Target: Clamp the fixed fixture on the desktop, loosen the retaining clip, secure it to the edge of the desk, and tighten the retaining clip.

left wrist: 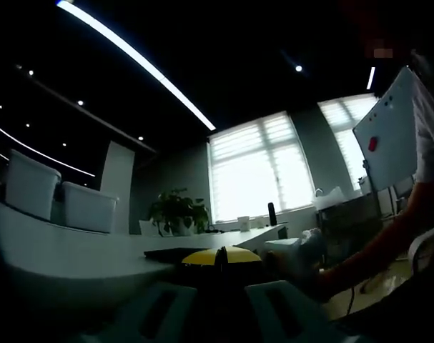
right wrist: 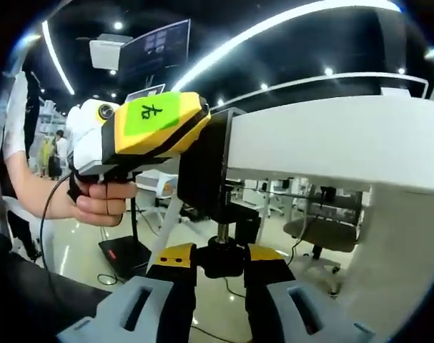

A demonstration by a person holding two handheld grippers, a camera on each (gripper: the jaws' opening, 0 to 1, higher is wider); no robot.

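Item: black clamp fixture (right wrist: pixel 206 171), rigid metal by appearance (likely weighty), seated on desk edge (right wrist: pixel 331 136), above right gripper (right wrist: pixel 220 261), whose jaws close on screw knob (right wrist: pixel 220 251). Left gripper (right wrist: pixel 156 125) holds the body. Best hold: knob.

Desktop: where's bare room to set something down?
Free: desktop left of the clamp, toward the chairs. Crowded: far end by the window, with plant, cup, bottle. Under the edge, right gripper is on the knob.

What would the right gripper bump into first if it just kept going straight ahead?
The right gripper is already at the clamp's black knob, which sits between its jaws. Straight on it would probably press along the screw toward the desk edge.
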